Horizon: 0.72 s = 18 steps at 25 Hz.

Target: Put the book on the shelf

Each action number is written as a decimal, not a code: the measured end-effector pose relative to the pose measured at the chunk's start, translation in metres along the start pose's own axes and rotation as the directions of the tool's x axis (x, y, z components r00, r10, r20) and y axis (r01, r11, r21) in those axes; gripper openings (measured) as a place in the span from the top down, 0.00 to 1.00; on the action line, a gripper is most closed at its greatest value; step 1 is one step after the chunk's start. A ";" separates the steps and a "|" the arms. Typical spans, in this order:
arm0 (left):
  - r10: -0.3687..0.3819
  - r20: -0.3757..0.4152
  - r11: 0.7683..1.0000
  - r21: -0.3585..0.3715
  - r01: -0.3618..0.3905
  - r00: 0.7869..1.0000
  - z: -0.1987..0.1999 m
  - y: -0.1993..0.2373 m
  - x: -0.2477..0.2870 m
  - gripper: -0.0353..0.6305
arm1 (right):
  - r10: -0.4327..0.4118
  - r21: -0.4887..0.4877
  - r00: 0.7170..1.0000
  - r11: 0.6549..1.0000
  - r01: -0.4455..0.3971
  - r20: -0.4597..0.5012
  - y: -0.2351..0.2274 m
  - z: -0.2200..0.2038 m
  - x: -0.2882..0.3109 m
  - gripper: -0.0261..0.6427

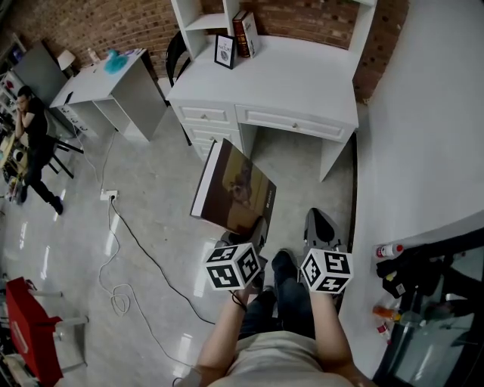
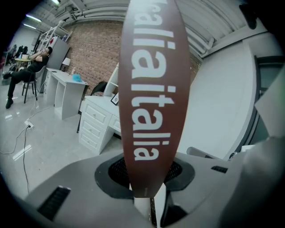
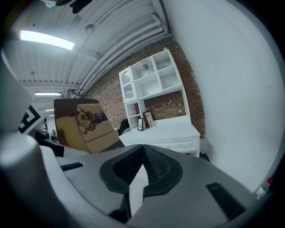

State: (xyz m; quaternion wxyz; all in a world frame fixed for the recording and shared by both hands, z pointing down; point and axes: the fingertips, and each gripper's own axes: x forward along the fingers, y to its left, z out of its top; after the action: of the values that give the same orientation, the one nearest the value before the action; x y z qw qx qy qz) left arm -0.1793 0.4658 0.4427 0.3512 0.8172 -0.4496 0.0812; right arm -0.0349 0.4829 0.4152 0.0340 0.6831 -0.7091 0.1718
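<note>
We stand well back from the white surface (image 1: 302, 75), with the shelf (image 1: 206, 21) rising at its far edge. So we judge the carrying to be the step in hand, and the placing is not yet done. The book (image 1: 234, 189) is in the air above the floor, between us and the drawers. The left claw (image 1: 257, 227) is clamped on its lower end at the spine. The right claw (image 1: 321, 221) hangs just beside it, jaws brought together on nothing.

Our worry is the hold. The book is broad and flat and gripped at one end only, so its own weight could swing it in the pads or slide it out on the way. At the shelf, the wide cover could catch an upright. It could also knock the standing books (image 1: 244, 34) or the small frame (image 1: 224, 51).

The book looks stiff and large in format, thin for its size. It is dark brown, with white lettering down the spine and a dog on a yellowish sofa on the cover.
</note>
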 end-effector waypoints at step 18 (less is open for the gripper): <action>0.040 0.029 0.999 -0.002 -0.040 0.999 0.086 -0.011 0.132 0.72 | 0.068 -0.010 0.998 0.998 -0.067 0.017 -0.065 0.072 0.140 0.94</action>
State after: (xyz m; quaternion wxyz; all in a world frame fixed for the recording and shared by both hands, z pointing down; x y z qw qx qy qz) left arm -0.1094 0.3241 0.4329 0.3435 0.8090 -0.4710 0.0758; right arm 0.0332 0.3277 0.4004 0.0252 0.6600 -0.7327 0.1639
